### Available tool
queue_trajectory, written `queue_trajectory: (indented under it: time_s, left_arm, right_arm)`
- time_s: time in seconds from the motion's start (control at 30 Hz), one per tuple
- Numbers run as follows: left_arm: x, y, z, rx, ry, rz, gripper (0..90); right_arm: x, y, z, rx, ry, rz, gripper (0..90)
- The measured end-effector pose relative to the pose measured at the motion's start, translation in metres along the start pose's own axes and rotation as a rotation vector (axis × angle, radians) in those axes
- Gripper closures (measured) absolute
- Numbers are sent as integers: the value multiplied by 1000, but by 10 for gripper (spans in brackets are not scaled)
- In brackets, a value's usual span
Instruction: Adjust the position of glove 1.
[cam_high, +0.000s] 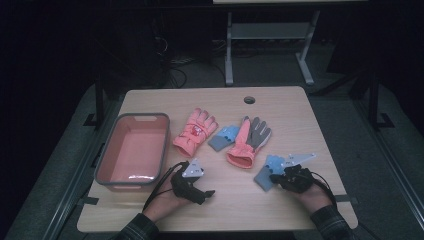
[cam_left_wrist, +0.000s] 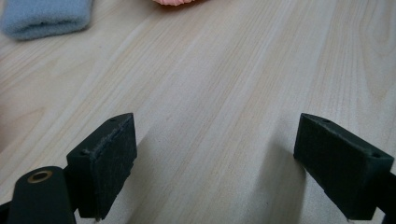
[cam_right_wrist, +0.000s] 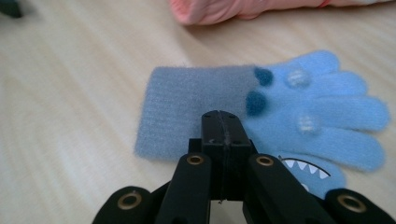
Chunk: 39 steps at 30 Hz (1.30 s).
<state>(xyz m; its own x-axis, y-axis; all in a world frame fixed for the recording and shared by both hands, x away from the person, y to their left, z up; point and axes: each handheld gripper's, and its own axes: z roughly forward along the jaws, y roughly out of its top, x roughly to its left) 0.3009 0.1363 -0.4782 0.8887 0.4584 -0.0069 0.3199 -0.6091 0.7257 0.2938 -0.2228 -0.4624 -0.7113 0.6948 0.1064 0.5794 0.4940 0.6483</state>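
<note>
At the left of the wooden table (cam_high: 280, 107) sits a pink plastic bin (cam_high: 131, 150) with a grey rim, nothing visible in it. Just right of it, near the front edge, the left gripper (cam_high: 207, 192) rests low over bare wood with its fingers (cam_left_wrist: 105, 163) spread wide and nothing between them. Beyond it lies a pink ski glove (cam_high: 194, 132), back up, then a small blue knit glove (cam_high: 223, 137) tucked against a second pink ski glove (cam_high: 247, 141) lying grey palm up. Farther right, the right gripper (cam_high: 274, 176) sits at another blue knit glove (cam_right_wrist: 280, 105), which lies flat on the table; its fingers (cam_right_wrist: 219, 140) are pressed together over the edge of the grey cuff, with no fabric seen between them.
</note>
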Motion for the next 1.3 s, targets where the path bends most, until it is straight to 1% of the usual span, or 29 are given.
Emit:
queue_trajectory:
  time_s: [0.17,0.2,0.23,0.33,0.37,0.4,0.43,0.47,0.5,0.57,0.63,0.67,0.77,0.87,0.97,1.0,1.03,1.1,1.17,1.3]
  left_arm:
    - [0,0,0,0,1,0,127]
    - [0,0,0,0,1,0,127]
    - [0,0,0,0,0,-1,127]
    - [0,0,0,0,1,0,127]
    - [0,0,0,0,1,0,127]
    - [0,0,0,0,1,0,128]
    - [0,0,0,0,1,-1,127]
    - [0,0,0,0,1,-1,127]
    - [0,0,0,0,1,-1,127]
    - [0,0,0,0,1,-1,127]
    - [0,0,0,0,0,0,127]
    - [0,0,0,-2,0,-2,127]
    - [0,0,0,0,1,-1,127]
    - [0,0,0,-2,0,-3,127]
    - [0,0,1,-3,0,-5,127]
    - [0,0,0,2,0,1,127]
    - [0,0,1,-3,0,-4,127]
    - [0,0,1,-3,0,-5,127]
    - [0,0,0,1,0,0,127]
    - [0,0,0,2,1,0,127]
  right_arm:
    - [11,-8,-6,9,14,-20,898]
    - [11,-8,-6,9,14,-20,898]
    - [15,-10,-8,10,16,-33,898]
    - [16,-11,-8,7,18,-34,892]
    - [13,-10,-16,-18,0,-27,858]
    - [13,-10,-16,-18,0,-27,858]
    - [5,-11,-25,-48,-26,9,836]
    - [1,-12,-29,-56,-42,21,823]
    - [-7,-15,-34,-69,-67,46,806]
    - [-18,-21,-38,-71,-100,82,766]
    - [-26,-25,-38,-56,-105,107,743]
    - [-27,-26,-37,-49,-103,122,735]
    - [-29,-27,-36,-40,-89,130,709]
    - [-27,-25,-30,-34,-63,134,675]
    - [-28,-25,-25,-10,-60,139,683]
    - [-29,-26,-24,-6,-55,145,700]
    - [-29,-26,-24,-5,-45,148,737]
    - [-29,-26,-23,-5,-40,145,763]
    - [-28,-25,-22,-4,-30,151,829]
    - [-25,-25,-23,2,-38,129,860]
